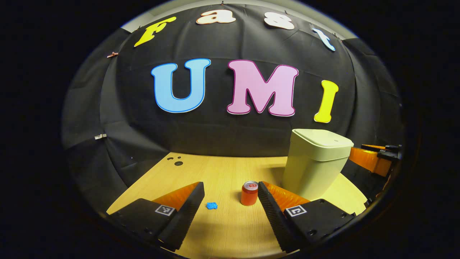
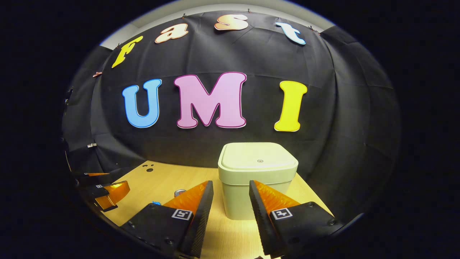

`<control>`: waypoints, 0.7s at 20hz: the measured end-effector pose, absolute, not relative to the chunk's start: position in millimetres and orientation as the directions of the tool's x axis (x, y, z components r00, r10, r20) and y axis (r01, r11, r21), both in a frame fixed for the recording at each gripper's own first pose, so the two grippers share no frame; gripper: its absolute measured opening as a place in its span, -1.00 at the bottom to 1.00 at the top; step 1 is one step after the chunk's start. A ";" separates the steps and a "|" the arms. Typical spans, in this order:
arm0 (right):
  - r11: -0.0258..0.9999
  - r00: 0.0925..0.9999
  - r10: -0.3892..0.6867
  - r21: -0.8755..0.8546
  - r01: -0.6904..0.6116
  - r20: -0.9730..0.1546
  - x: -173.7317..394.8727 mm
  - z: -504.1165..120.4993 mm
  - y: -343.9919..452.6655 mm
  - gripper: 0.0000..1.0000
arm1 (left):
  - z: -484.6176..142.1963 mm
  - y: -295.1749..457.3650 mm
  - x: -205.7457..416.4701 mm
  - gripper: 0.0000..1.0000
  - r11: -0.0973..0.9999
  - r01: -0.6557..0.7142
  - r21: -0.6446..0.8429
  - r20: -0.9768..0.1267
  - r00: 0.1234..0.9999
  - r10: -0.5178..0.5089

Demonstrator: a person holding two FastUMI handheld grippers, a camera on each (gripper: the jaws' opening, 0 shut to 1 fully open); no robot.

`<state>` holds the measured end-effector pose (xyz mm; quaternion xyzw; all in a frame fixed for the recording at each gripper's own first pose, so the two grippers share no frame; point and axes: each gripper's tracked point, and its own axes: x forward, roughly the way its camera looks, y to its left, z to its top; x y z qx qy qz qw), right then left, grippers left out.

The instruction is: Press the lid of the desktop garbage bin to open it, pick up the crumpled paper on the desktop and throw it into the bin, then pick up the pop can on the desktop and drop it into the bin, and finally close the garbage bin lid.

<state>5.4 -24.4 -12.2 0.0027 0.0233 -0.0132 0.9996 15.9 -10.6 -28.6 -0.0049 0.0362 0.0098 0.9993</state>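
Observation:
A pale green bin (image 1: pixel 312 169) stands on the wooden table (image 1: pixel 222 230) with its lid (image 2: pixel 258 157) shut. A red pop can (image 1: pixel 249 193) stands upright left of the bin. A small blue crumpled paper (image 1: pixel 211 205) lies left of the can. My left gripper (image 1: pixel 229 190) is open and held above the table, with the paper and can ahead between its fingers. My right gripper (image 2: pixel 230 187) is open, aimed at the bin's front, a little short of it. In the right gripper view the can's top (image 2: pixel 179 192) and the paper (image 2: pixel 156 203) peek out behind the left finger.
The black cloth wall closes the table's far side, close behind the bin. A few dark round marks (image 1: pixel 178 162) sit at the table's far left. The right gripper (image 1: pixel 375 158) appears beyond the bin, and the left gripper (image 2: pixel 104 190) at the left edge of the right gripper view.

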 end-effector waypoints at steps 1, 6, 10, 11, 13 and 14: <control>1.000 0.998 -0.029 -0.002 0.029 -0.047 7.0 -11.8 -25.2 0.29 | -29.5 -9.3 16.0 0.92 1.000 -0.022 -0.011 -0.072 0.997 0.021; 1.000 0.998 -0.023 -0.019 0.022 -0.066 9.6 -10.7 -25.2 -0.23 | -32.9 -4.1 18.7 0.92 0.999 -0.036 -0.024 -0.084 0.996 0.034; 0.998 0.997 -0.058 -0.037 0.056 -0.055 18.7 -8.3 -35.9 -0.74 | -34.4 -2.8 21.7 0.92 0.999 -0.039 -0.021 -0.086 0.996 0.038; 0.998 0.997 -0.046 -0.038 0.044 -0.055 16.1 -8.5 -33.3 -0.84 | -34.6 -2.6 22.1 0.92 0.999 -0.039 -0.020 -0.087 0.996 0.037; 0.997 0.996 -0.055 -0.052 0.052 -0.067 17.7 -10.9 -34.6 -0.86 | -37.5 -2.5 23.9 0.92 0.999 -0.039 -0.022 -0.092 0.995 0.036; 0.997 0.995 -0.060 -0.058 0.055 -0.082 19.4 -12.5 -36.0 -0.87 | -37.1 -1.9 24.5 0.92 0.999 -0.039 -0.023 -0.096 0.995 0.036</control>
